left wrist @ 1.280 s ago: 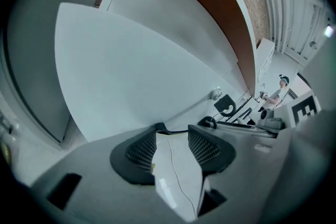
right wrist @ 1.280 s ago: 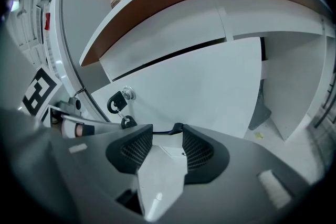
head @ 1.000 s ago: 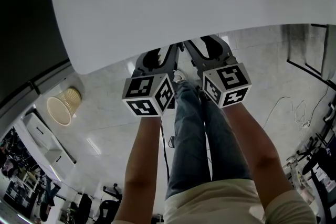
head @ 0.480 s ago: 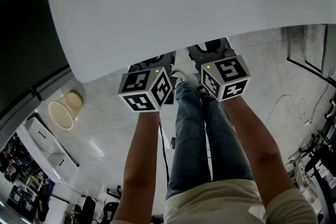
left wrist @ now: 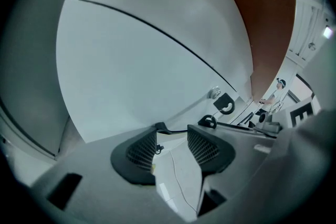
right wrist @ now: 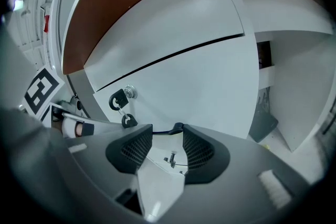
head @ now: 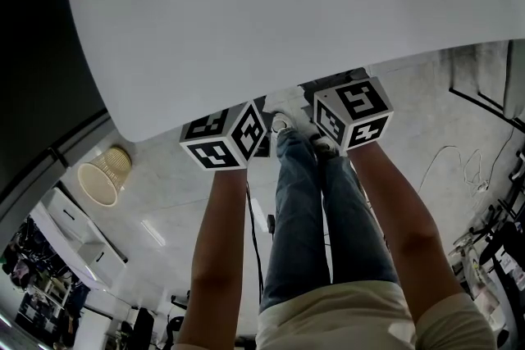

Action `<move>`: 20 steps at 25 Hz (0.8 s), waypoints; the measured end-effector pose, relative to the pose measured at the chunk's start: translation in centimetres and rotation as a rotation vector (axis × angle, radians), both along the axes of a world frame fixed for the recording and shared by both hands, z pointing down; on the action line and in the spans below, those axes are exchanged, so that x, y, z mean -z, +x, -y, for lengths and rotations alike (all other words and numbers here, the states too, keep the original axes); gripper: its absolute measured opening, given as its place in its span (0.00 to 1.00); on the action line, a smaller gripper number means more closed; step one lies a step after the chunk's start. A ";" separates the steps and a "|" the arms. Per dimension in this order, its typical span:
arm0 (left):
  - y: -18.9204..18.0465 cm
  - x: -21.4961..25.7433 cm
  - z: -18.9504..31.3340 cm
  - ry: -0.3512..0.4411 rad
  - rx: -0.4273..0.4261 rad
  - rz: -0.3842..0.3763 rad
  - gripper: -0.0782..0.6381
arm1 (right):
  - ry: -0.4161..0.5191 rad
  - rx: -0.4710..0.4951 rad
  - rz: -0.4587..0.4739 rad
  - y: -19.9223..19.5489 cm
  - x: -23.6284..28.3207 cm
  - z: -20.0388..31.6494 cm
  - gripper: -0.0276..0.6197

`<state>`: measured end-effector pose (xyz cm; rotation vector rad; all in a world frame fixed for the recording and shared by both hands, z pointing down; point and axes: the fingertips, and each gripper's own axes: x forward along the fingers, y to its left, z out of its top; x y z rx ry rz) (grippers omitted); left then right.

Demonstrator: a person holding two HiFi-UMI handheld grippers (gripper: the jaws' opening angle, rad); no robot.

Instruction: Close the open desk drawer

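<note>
A white drawer front (left wrist: 157, 76) with a dark seam above it fills the left gripper view; it also shows in the right gripper view (right wrist: 178, 81). A lock with a key and black key tags (right wrist: 122, 99) sits near the drawer front's edge (left wrist: 220, 99). My left gripper (left wrist: 172, 136) is open, with nothing between its jaws and its tips close to the panel. My right gripper (right wrist: 167, 136) is open as well, just short of the same panel. In the head view only the two marker cubes (head: 225, 137) (head: 353, 112) show; the white desk top (head: 246, 12) hides the jaws.
A wicker bin (head: 102, 170) stands on the floor at the left, beside a white cabinet (head: 74, 229). Cables (head: 459, 168) lie on the floor at the right. The person's legs (head: 316, 209) are between the arms. A dark recess (right wrist: 262, 123) opens to the right of the drawers.
Both grippers have moved forward under the desk edge. Their jaws, visible in the head view a second ago, are now hidden by the desk top.
</note>
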<state>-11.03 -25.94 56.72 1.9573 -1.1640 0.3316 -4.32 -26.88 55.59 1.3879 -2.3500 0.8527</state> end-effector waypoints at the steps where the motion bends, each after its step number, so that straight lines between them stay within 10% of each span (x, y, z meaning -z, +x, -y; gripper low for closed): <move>1: -0.1 -0.1 0.2 0.002 -0.002 -0.001 0.37 | 0.002 -0.002 0.002 -0.1 -0.1 0.2 0.33; 20: -0.1 0.1 1.3 0.048 0.005 0.009 0.37 | 0.037 0.003 0.024 -0.2 0.1 1.2 0.32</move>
